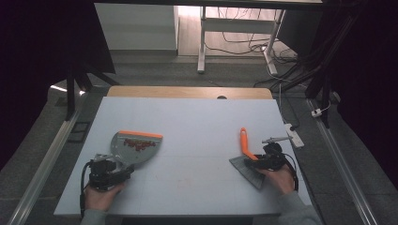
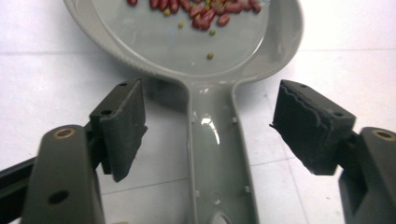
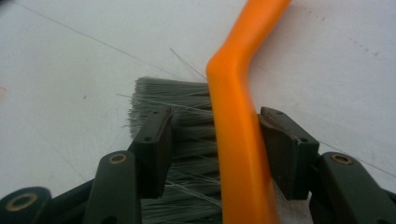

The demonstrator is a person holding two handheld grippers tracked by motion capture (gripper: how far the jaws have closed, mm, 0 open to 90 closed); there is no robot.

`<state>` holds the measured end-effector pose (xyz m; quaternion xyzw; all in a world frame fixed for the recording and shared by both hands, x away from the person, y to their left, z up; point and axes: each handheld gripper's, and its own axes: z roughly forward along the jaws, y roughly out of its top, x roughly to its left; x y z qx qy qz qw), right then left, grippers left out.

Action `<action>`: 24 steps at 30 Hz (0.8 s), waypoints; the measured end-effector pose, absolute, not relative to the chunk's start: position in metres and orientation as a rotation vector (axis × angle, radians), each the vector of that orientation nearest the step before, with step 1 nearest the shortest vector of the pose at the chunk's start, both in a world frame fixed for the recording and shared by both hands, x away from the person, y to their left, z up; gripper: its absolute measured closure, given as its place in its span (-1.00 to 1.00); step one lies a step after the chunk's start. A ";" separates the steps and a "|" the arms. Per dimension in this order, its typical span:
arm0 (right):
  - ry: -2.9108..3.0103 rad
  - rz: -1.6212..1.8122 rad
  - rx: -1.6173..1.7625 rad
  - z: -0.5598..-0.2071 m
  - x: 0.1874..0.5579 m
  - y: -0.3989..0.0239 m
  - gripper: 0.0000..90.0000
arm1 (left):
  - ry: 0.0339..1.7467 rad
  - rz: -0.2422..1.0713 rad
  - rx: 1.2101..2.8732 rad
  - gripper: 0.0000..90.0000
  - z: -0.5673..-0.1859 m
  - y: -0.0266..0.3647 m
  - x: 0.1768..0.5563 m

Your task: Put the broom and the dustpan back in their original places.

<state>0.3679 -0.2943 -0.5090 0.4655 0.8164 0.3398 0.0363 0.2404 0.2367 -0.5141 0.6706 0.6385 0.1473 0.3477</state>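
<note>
Lying flat on the pale grey table top [image 1: 197, 122], a grey plastic dustpan with an orange front lip [image 1: 136, 146] is seen at the left side in the high view; a scatter of small red beans [image 1: 139, 144] is held in its pan, with a few greenish grains among them in the left gripper view; its handle points back toward the person's left hand [image 1: 101, 197].

The left gripper [image 2: 210, 126] is found with its jaws standing wide apart; the dustpan handle runs between them, and clear gaps are seen on both sides of it, so nothing is gripped; the black pads [image 2: 123, 126] are not in contact with the handle.

At the right side of the table, an orange-handled hand brush with grey bristles [image 1: 246, 152] is laid on the surface; its handle points away from the person and its bristle head is nearest the right hand [image 1: 281, 180].

The right gripper [image 3: 215, 144] is likewise found spread wide; the orange handle passes between the jaws and lies just beside the right-hand pad, though whether it touches that pad cannot be told; the left-hand pad is over the bristles, apart from the handle; no clamping is seen.

Dustpan and brush are well apart.
</note>
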 end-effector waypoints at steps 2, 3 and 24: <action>2.468 0.992 1.412 -0.507 0.367 -0.294 -0.08 | 1.624 0.402 1.756 -0.42 -0.511 0.237 0.239; 2.452 0.979 1.407 -0.506 0.366 -0.295 -0.05 | 1.601 0.415 1.771 -0.42 -0.508 0.237 0.239; 2.498 1.223 0.891 -0.485 0.328 -0.264 0.09 | 1.219 0.278 1.885 -0.31 -0.498 0.228 0.249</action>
